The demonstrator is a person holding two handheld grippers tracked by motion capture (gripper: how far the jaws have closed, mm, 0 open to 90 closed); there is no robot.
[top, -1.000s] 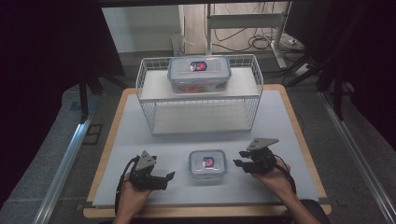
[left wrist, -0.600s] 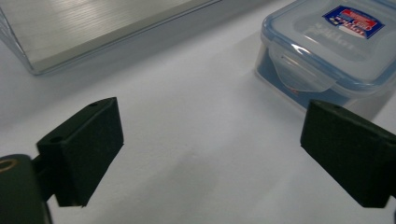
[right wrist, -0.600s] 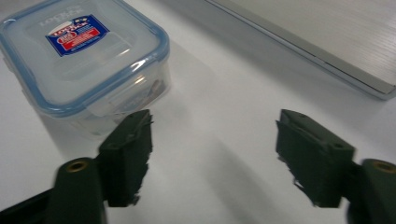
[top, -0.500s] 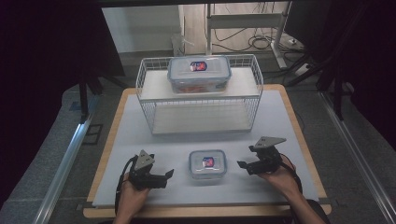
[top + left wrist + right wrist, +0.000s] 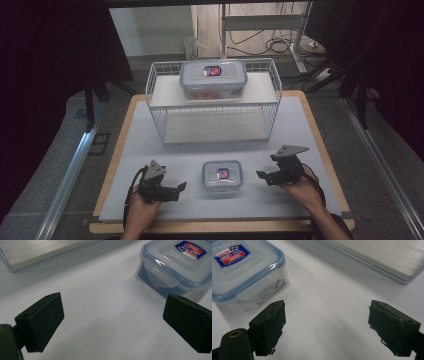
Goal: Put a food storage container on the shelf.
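Small lidded container [image 5: 222, 176] lies flat on the white mat [image 5: 150, 150] between two spread grippers.

The container sits lid up near the front of the mat, its long axis running left to right across the table, its label facing up; one lid latch faces the left gripper [image 5: 177, 187]. That gripper rests just to its left, jaws wide apart with nothing between them. The right gripper [image 5: 261, 175] sits just to the container's right, its jaws having just been opening, now spread wide over bare mat and apart from the container. Behind stands a white wire rack [image 5: 155, 87] carrying a larger lidded container [image 5: 213, 80], its long axis also left to right.
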